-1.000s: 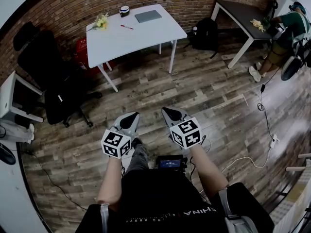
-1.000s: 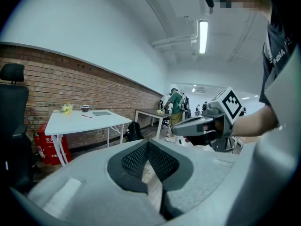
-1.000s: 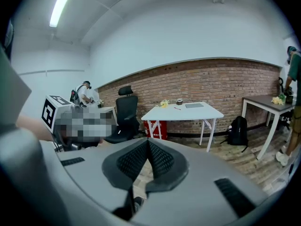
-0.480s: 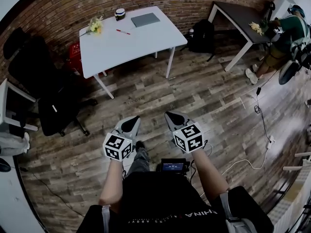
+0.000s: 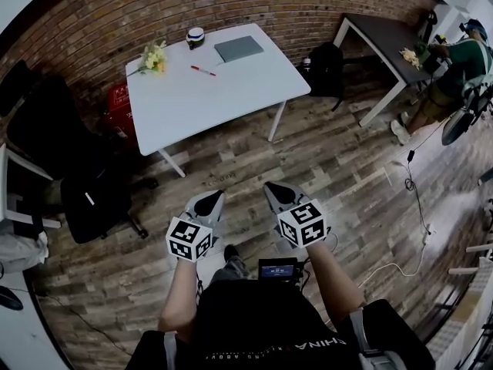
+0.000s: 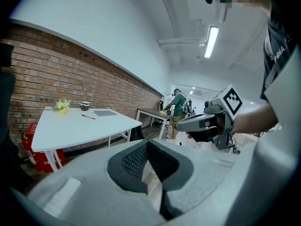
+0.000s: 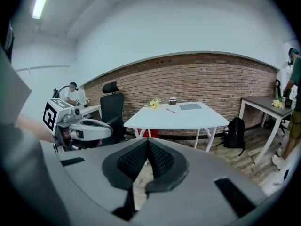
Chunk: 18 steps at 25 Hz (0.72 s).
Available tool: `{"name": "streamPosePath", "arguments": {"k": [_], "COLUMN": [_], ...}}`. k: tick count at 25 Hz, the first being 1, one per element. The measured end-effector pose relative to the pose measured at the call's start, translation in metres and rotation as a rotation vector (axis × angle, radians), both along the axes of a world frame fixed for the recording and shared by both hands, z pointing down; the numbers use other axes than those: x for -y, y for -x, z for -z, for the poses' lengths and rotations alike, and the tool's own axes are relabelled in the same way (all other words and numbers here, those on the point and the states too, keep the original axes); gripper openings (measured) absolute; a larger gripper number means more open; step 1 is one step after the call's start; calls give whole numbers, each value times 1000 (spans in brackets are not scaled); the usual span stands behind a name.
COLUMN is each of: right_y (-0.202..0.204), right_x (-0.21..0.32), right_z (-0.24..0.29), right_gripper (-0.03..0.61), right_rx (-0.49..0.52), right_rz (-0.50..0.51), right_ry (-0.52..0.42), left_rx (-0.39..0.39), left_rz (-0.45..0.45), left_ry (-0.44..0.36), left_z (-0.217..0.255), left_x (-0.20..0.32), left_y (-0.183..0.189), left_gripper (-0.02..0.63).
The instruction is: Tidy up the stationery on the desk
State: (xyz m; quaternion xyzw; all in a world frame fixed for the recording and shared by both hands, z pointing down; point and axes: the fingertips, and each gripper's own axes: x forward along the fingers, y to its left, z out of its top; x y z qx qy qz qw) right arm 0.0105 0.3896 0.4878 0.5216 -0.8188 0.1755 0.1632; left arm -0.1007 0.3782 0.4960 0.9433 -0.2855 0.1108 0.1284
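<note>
1. Step in hand, as I judge it: getting to the white desk (image 5: 223,102) in the upper middle of the head view, which is well apart from me, with nothing tidied yet
2. On it, left to right: yellow flowers (image 5: 154,55), small round pot (image 5: 196,36), red pen (image 5: 203,70), flat grey notebook (image 5: 239,48)
3. Next I must close that gap, then open one jaw pair over the pen
4. My left gripper (image 5: 211,199), lower centre, has its jaws pressed together on nothing and is tipped slightly down
5. My right gripper (image 5: 274,191), just beside it, is likewise closed and empty, pitched a little lower
</note>
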Motion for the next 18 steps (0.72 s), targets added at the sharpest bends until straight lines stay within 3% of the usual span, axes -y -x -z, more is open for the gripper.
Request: {"name": "streamPosePath", "arguments": {"k": [18], "right_y": [11], "right_x": [79], "right_z": [-5], "right_gripper": [9], "right_rx": [1], "right_rz": [-65], "right_ry": [15], "left_rx": [-4], "left_rz": [-56], "left_ry": [26], "left_z": [-10], "left_x": [84], "left_y": [13], "left_gripper": [3]}}
